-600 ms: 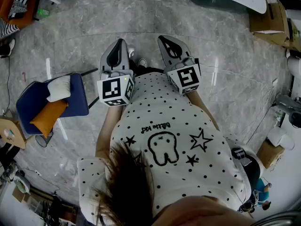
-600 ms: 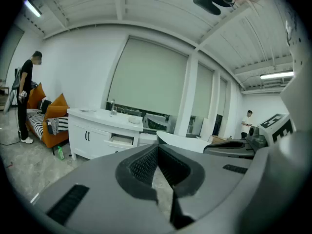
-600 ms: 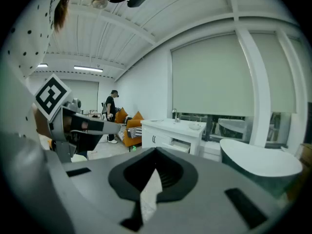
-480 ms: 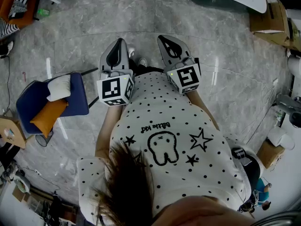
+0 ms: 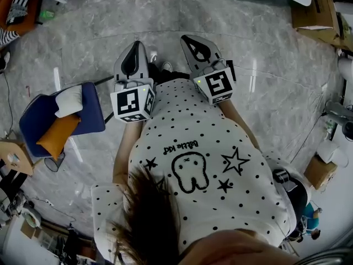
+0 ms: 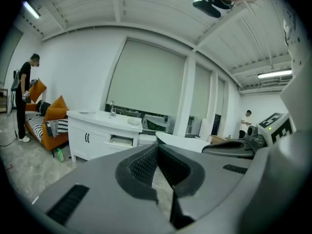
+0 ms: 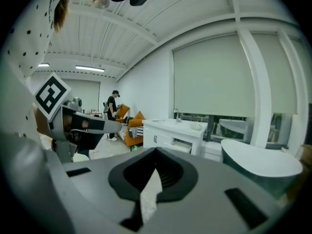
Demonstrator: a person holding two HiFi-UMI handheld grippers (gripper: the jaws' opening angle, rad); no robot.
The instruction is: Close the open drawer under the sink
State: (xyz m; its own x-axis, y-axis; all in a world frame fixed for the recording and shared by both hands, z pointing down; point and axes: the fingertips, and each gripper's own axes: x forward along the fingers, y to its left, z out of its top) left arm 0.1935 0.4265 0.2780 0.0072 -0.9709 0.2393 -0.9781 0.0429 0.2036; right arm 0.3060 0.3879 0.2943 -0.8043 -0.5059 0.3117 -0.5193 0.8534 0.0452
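The white sink cabinet (image 6: 85, 138) is standing well across the room, its drawer (image 6: 121, 140) jutting open below the countertop. The left gripper (image 6: 157, 146) and right gripper (image 7: 156, 151) are each holding jaws pressed together, gripping and touching nothing. Compared with the earlier frames, both are keeping the same pose.
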